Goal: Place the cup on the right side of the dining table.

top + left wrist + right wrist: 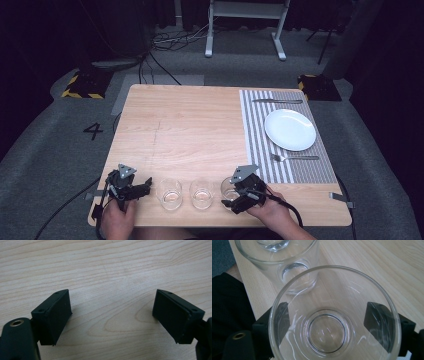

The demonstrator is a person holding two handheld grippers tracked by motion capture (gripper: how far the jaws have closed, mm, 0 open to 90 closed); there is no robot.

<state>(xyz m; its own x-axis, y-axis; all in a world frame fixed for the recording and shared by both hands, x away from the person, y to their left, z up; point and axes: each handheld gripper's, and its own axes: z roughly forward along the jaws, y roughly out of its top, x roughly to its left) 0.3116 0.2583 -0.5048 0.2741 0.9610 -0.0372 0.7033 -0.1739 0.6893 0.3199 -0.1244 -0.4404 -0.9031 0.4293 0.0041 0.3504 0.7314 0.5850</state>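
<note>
Now | right gripper (239, 196) jaws apart around rightmost clear round glass tumbler (334, 315), near striped placemat (295, 145) | close evenly, lift straight | left gripper (112, 317) jaws apart, empty

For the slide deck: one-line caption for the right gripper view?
Right gripper straddling an upright empty glass, a second glass behind it on the wooden table.
</note>
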